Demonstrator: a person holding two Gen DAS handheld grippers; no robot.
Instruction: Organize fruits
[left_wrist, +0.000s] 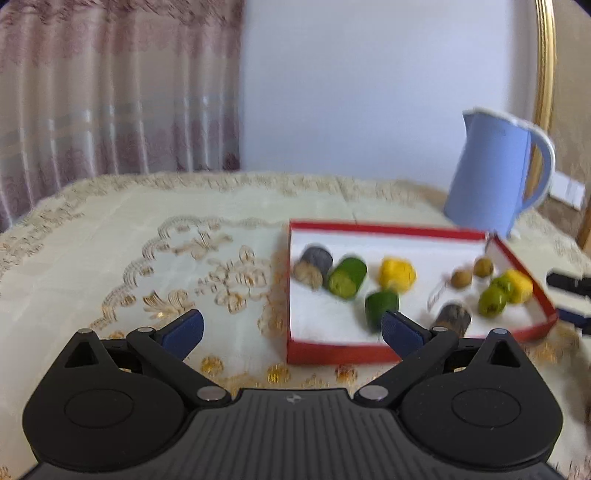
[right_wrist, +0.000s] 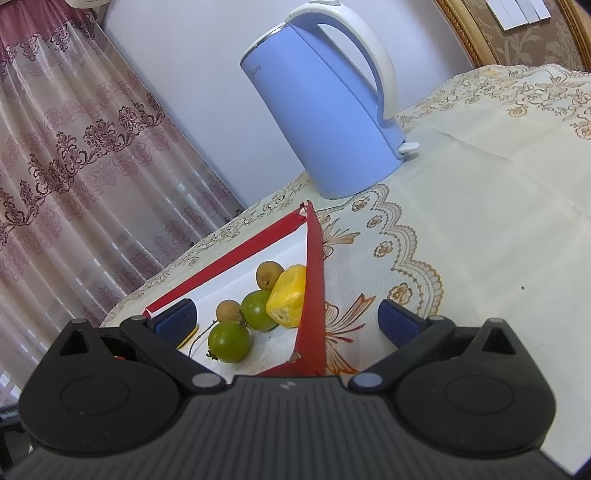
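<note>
A shallow red box (left_wrist: 332, 355) with a white floor holds several pieces: two dark cylinders (left_wrist: 314, 266), two green cucumber chunks (left_wrist: 347, 277), yellow corn pieces (left_wrist: 397, 274), brown longans (left_wrist: 461, 277) and green round fruits (left_wrist: 492, 300). My left gripper (left_wrist: 291, 328) is open over the box's near-left corner, holding nothing. In the right wrist view, two green fruits (right_wrist: 228, 341), two longans (right_wrist: 269, 274) and a yellow corn piece (right_wrist: 287, 298) lie by the red wall (right_wrist: 314, 295). My right gripper (right_wrist: 286, 321) is open and straddles that wall. Its dark fingertips (left_wrist: 569, 284) show at the far right in the left wrist view.
A blue electric kettle (right_wrist: 325, 122) with a white handle stands behind the box, also seen in the left wrist view as the kettle (left_wrist: 491, 173). The table carries a cream embroidered cloth (left_wrist: 166, 258). A patterned curtain (right_wrist: 74, 166) hangs at the left, a gold frame at the right.
</note>
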